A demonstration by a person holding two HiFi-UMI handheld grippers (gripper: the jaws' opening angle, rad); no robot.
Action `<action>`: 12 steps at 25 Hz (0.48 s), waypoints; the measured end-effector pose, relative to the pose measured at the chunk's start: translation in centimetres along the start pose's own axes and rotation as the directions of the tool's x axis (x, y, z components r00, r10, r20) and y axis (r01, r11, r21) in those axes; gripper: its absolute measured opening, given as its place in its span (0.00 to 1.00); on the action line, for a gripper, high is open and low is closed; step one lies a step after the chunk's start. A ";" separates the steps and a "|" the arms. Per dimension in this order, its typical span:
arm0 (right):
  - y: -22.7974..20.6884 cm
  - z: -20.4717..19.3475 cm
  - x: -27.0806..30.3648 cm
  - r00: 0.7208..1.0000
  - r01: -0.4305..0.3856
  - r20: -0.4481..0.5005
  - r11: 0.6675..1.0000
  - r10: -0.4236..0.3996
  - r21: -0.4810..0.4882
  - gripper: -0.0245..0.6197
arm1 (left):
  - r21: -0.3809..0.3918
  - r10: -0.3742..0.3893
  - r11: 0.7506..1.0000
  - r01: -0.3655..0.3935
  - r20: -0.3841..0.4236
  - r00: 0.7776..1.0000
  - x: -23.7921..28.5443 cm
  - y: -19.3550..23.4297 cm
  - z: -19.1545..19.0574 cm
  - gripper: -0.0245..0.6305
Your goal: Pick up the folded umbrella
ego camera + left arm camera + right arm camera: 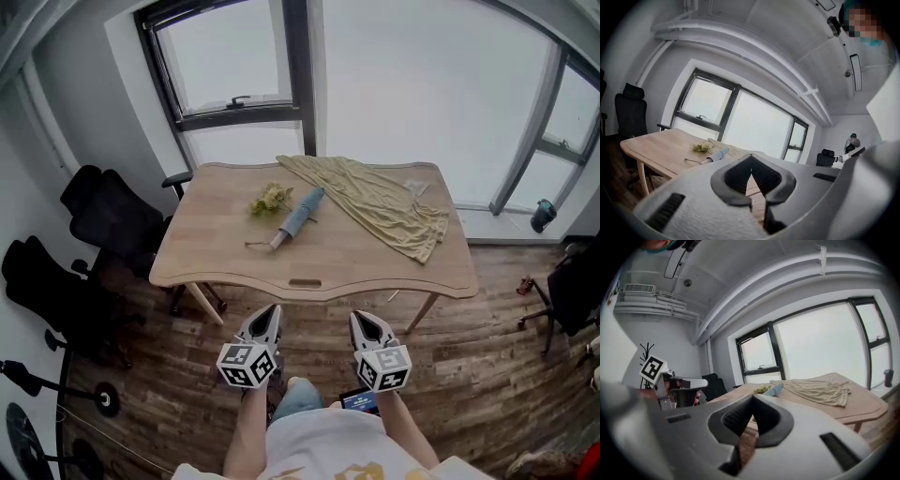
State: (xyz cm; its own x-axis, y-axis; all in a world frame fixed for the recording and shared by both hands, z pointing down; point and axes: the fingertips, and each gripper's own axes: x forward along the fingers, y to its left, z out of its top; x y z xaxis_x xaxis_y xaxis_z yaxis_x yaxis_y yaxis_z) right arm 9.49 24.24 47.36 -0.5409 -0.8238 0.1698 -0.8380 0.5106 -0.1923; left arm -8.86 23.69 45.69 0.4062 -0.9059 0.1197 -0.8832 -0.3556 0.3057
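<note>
The folded umbrella (298,217) is blue-grey with a pale handle and lies slantwise near the middle of the wooden table (225,267). It is small in the left gripper view (717,155) and in the right gripper view (774,389). My left gripper (269,311) (750,160) is shut and holds nothing. It hangs in front of the table's near edge, well short of the umbrella. Beside it my right gripper (362,317) (752,400) is also shut and empty, at about the same height.
A green sprig (270,199) lies just left of the umbrella. A beige cloth (380,202) is spread over the table's far right. Black office chairs (112,220) stand to the left, another chair (572,291) to the right. Windows are behind the table.
</note>
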 end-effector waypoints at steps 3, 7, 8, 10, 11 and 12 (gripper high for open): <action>-0.8 -0.1 0.4 1.000 0.017 -0.008 1.000 -0.017 0.009 0.05 | -0.016 0.003 1.000 -0.003 -0.004 1.000 0.8 0.5 -0.1 0.07; -2.3 -0.3 1.8 0.999 0.032 -0.016 0.999 -0.032 0.025 0.05 | -0.013 -0.003 1.000 0.002 -0.008 1.000 2.7 1.0 -0.3 0.07; -2.7 -0.4 2.4 0.999 0.033 -0.023 0.999 -0.033 0.031 0.05 | -0.007 -0.002 1.000 0.002 -0.014 1.000 3.3 1.2 -0.4 0.07; -3.3 -0.8 4.0 0.999 0.032 -0.043 0.999 -0.030 0.042 0.05 | 0.007 0.003 1.000 -0.003 -0.035 0.999 4.7 2.2 -0.8 0.07; -3.5 -1.1 4.9 0.998 0.030 -0.053 0.999 -0.027 0.044 0.05 | 0.009 0.008 1.000 -0.008 -0.046 0.999 5.6 3.0 -1.0 0.07; -3.8 -1.2 6.0 0.998 0.027 -0.062 0.999 -0.025 0.045 0.05 | 0.007 0.013 1.000 -0.012 -0.055 0.998 6.5 3.7 -1.1 0.07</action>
State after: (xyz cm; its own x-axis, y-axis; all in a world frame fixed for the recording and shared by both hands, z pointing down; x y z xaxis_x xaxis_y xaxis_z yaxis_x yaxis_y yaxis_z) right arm 9.33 17.69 50.27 -0.5236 -0.8193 0.2338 -0.8484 0.4765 -0.2305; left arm -9.27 16.74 48.65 0.4073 -0.8964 0.1750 -0.8896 -0.3461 0.2980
